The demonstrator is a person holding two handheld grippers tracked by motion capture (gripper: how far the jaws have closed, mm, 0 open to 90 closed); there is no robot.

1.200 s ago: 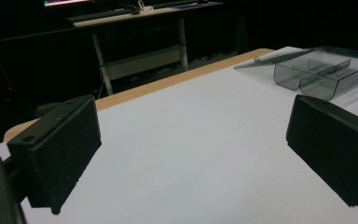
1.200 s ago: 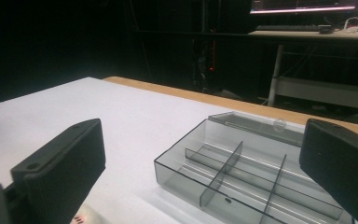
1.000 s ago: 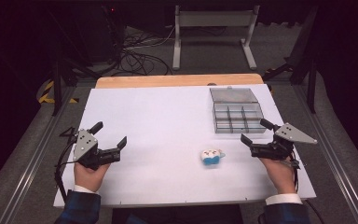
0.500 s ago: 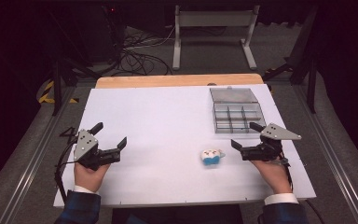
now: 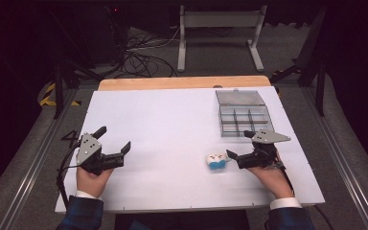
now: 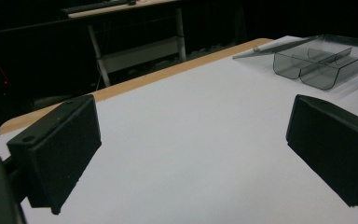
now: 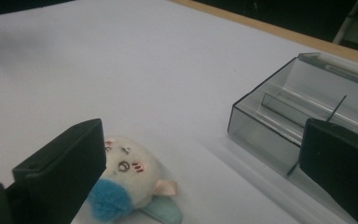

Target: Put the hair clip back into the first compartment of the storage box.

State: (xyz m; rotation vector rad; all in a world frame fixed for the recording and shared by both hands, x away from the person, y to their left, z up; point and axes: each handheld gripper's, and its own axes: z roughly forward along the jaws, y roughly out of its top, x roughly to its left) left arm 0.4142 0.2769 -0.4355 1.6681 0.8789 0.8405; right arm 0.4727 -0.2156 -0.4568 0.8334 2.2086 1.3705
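Item: small plush toy (image 5: pixel 215 161), rounded, soft and fuzzy, white upper with a stitched face, blue lower part; it lay on the white table (image 5: pixel 172 124) just left of the right gripper (image 5: pixel 239 146), not touching it. In the right gripper view the near jaw cut off the toy's (image 7: pixel 130 179) left side; a pale pink ear and a light blue flap showed. Right gripper (image 7: pixel 205 177): matte black block jaws spread wide, nothing between them. Left gripper (image 5: pixel 114 140): jaws likewise spread, over bare tabletop, well apart from the toy. Compartment box (image 5: pixel 243 113): smoky clear plastic, rectangular, thin dividers, lid open; contents could not be made out.
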